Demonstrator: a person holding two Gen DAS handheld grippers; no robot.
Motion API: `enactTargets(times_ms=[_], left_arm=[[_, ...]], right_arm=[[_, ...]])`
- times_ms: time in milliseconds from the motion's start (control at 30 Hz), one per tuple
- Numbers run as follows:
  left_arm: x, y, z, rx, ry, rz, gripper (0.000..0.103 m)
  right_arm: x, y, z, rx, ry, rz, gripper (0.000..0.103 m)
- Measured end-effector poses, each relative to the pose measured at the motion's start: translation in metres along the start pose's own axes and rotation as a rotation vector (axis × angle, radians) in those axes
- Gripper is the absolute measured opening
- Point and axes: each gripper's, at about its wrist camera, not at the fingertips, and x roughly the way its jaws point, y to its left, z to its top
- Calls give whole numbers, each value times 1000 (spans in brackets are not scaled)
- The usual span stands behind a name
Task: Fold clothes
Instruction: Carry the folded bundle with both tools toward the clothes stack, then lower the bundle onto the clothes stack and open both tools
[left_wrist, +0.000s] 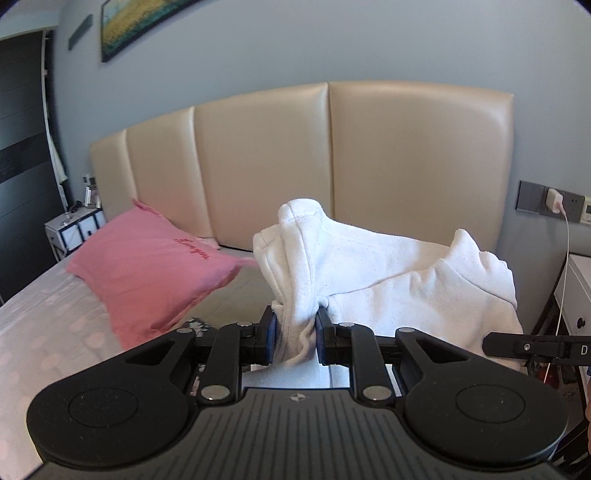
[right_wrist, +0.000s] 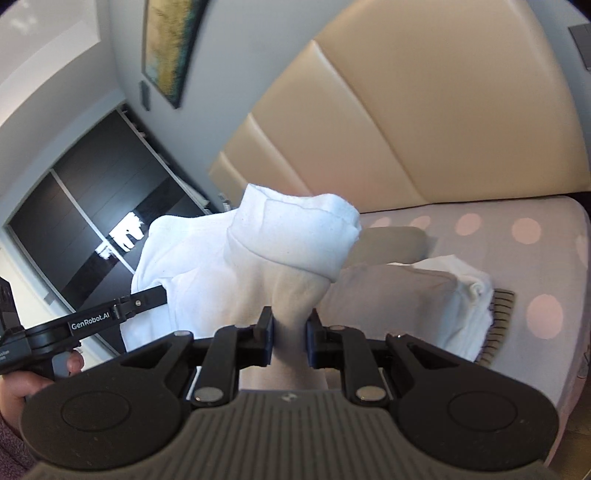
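A white sweatshirt (left_wrist: 391, 273) hangs in the air above the bed, stretched between both grippers. My left gripper (left_wrist: 295, 325) is shut on a bunched part of it, with a ribbed cuff standing up above the pads. My right gripper (right_wrist: 290, 332) is shut on another bunch of the white sweatshirt (right_wrist: 258, 266), whose folded cuff rises over the fingers. In the right wrist view the left gripper's finger (right_wrist: 144, 299) shows at the left, held by a person's hand (right_wrist: 22, 384). The right gripper's finger (left_wrist: 532, 347) enters the left wrist view from the right.
A pink pillow (left_wrist: 155, 273) lies on the dotted bedsheet (left_wrist: 40, 332) before the beige padded headboard (left_wrist: 332, 158). Folded white and striped clothes (right_wrist: 472, 306) rest on a grey pillow (right_wrist: 391, 291). A white nightstand (left_wrist: 576, 299) and charger cable (left_wrist: 565, 251) stand at right; dark wardrobe (right_wrist: 92, 206) at left.
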Motion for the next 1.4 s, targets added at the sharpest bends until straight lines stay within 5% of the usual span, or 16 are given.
enactTargets(times_ms=[500, 600, 667, 900, 1067, 1400], left_arm=[[170, 4, -31, 9, 145, -28, 22], [184, 6, -30, 4, 162, 7, 29], [193, 8, -30, 1, 174, 31, 33], [143, 26, -21, -46, 77, 88, 35], [115, 13, -32, -19, 66, 78, 35], [140, -1, -58, -27, 142, 54, 33]], right_arm=[[109, -61, -4, -57, 13, -255, 20], [119, -68, -6, -71, 10, -310, 28], [122, -69, -8, -96, -3, -377, 44], [101, -50, -7, -206, -92, -464, 45], [92, -32, -10, -270, -106, -436, 40], [121, -27, -19, -288, -24, -410, 35]])
